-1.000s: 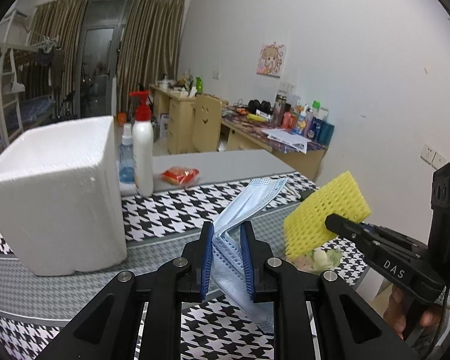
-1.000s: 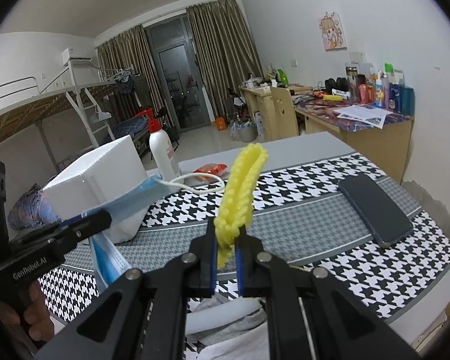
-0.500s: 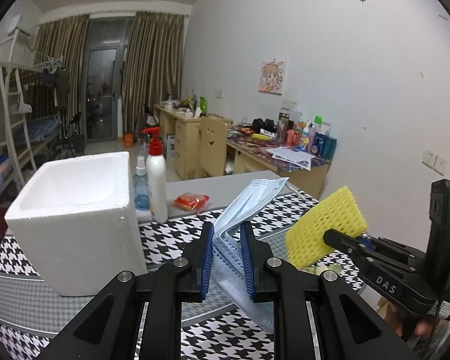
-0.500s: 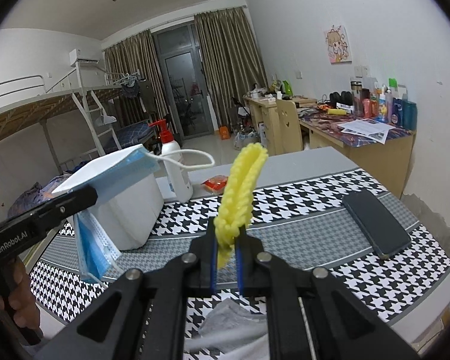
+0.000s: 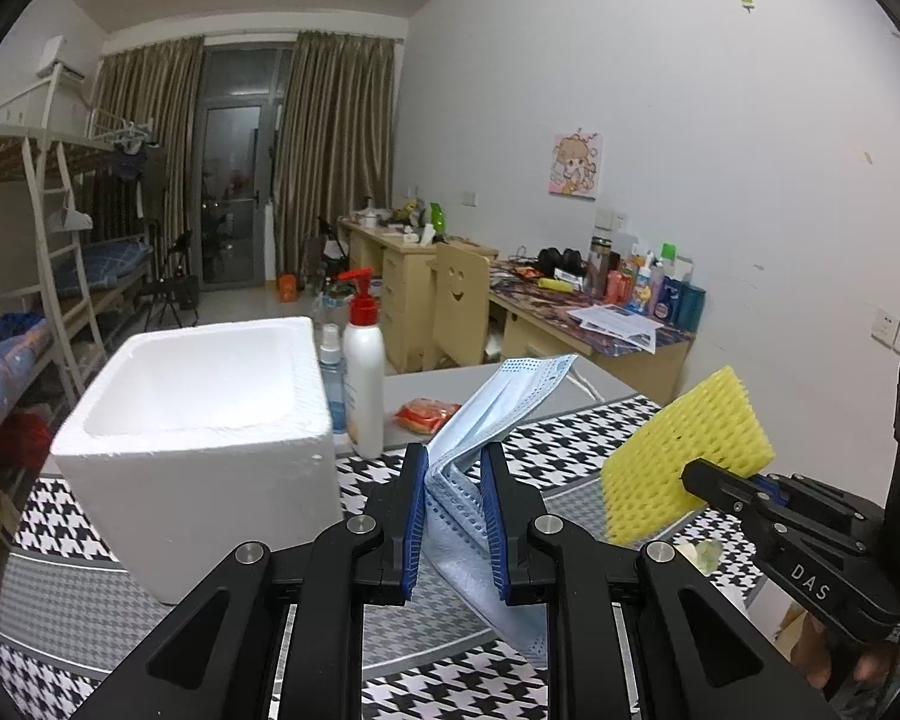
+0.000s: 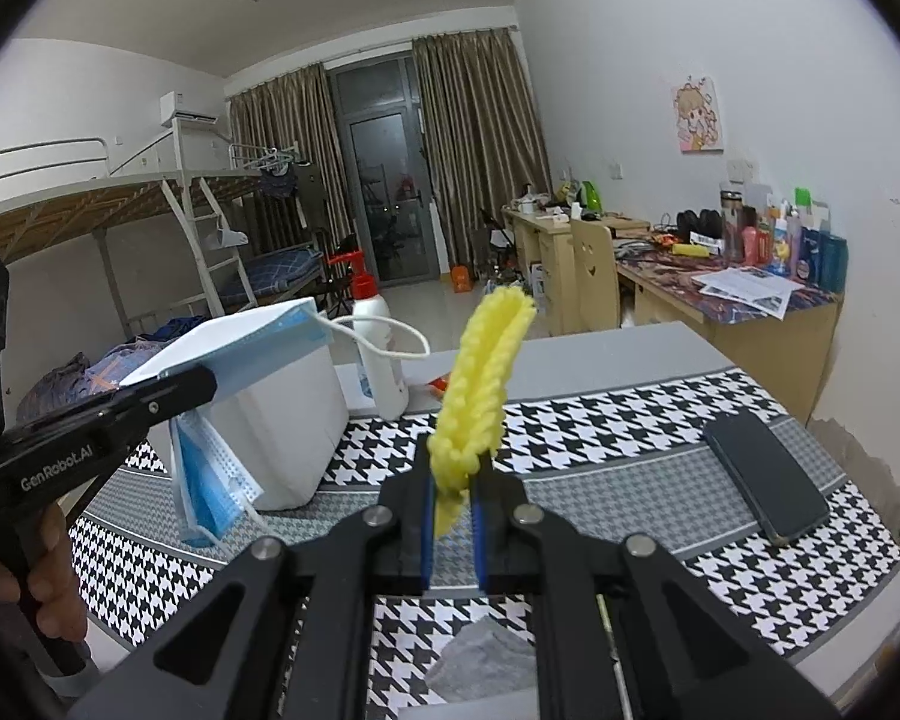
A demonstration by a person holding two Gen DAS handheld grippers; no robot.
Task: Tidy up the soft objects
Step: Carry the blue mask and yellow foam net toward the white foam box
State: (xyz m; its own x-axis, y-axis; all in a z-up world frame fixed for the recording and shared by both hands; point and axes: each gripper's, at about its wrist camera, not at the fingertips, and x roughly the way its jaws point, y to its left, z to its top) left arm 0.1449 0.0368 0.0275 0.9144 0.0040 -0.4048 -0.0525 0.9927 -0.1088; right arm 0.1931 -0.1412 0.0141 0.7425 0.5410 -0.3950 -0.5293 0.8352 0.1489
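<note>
Two grippers are held above the table (image 5: 576, 450), each pinching one soft thing. The left gripper (image 5: 453, 516) has its blue pads closed on a folded light-blue face mask (image 5: 498, 402); the upper part of the mask rises ahead of the fingertips and the lower part hangs down below them. From the right wrist view the same left gripper (image 6: 201, 381) is to the left, with the mask (image 6: 210, 480) drooping beneath it and a white ear loop curling out to the right. A hand (image 6: 48, 576) grips its handle.

The right gripper (image 6: 453, 501) is pressed together on the lower edge of a yellow mesh sponge (image 6: 480, 384), which stands up edge-on above the fingertips. In the left wrist view that sponge (image 5: 684, 456) shows its broad face, to the right of the left gripper and level with the mask.

Ahead and to the left of the left gripper sits an open white foam box (image 5: 198, 438) on the houndstooth cloth, with a white pump bottle (image 5: 363, 378) and a small spray bottle (image 5: 330, 378) just beyond its right side. A black phone (image 6: 762, 474) lies on the cloth to the right of the right gripper.
</note>
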